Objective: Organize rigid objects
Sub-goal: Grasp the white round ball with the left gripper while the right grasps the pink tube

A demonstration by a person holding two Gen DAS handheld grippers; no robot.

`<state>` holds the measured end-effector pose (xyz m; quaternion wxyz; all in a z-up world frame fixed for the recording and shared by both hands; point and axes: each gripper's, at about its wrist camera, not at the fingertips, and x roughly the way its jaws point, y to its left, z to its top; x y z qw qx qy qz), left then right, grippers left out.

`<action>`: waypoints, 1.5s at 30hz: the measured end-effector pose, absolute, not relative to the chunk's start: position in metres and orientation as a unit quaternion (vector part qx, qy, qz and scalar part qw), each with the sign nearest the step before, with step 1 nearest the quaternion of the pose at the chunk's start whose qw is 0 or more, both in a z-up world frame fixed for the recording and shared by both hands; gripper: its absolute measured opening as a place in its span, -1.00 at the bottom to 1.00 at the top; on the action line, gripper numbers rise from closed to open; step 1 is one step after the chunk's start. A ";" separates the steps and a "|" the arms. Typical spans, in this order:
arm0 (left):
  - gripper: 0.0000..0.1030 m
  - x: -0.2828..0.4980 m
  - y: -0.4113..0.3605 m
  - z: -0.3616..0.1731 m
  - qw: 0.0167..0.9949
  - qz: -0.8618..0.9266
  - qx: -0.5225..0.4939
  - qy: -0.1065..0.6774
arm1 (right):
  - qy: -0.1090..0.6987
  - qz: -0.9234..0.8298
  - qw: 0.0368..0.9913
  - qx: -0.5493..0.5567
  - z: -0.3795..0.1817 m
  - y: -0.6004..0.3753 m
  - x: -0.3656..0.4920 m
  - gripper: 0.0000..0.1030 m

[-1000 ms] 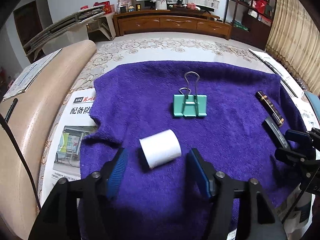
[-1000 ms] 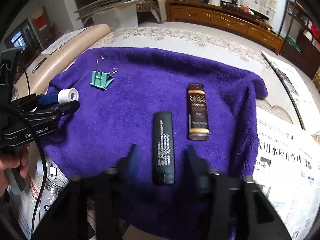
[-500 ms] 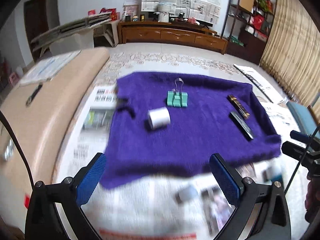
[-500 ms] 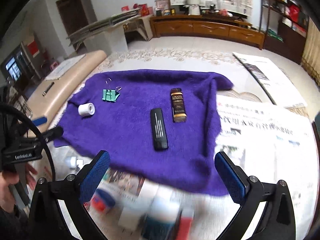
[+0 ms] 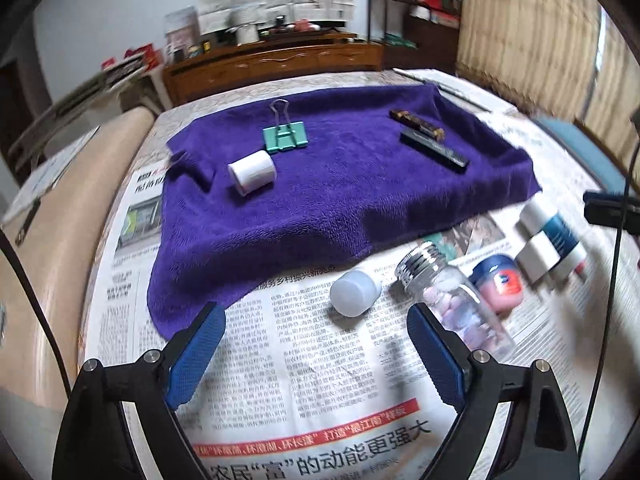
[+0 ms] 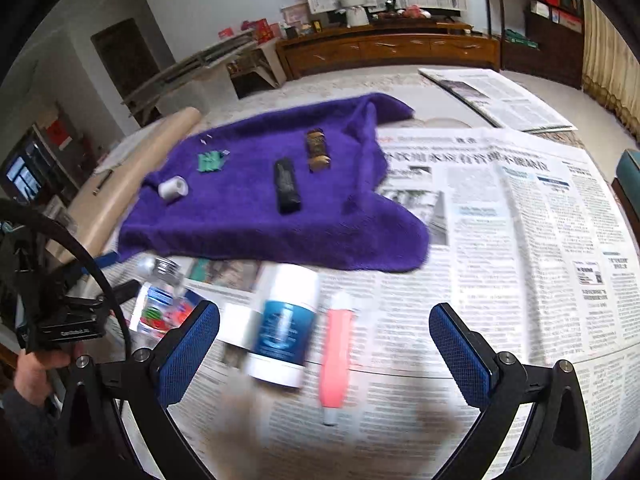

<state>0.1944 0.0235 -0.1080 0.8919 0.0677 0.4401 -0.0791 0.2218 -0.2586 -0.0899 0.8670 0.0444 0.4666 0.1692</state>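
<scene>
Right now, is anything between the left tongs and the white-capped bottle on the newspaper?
Nothing visible. The left tongs are open, and the white-capped bottle lies just ahead with only bare newspaper between. The glass vial lies beside it, to the right.

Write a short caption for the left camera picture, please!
Open left gripper hovers over newspaper near a glass jar; purple towel holds a binder clip.

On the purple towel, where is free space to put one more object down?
The towel is bare across its near half, in front of the white roll and black bar, and in the middle between the green clip and that bar. Its far right corner is crowded: the brown bar lies close beside the black one.
</scene>
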 end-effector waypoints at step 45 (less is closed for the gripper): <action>-0.47 0.192 0.020 -0.113 0.894 -0.117 0.005 0.433 | 0.496 0.126 0.858 -0.047 -0.125 -0.259 0.222 0.47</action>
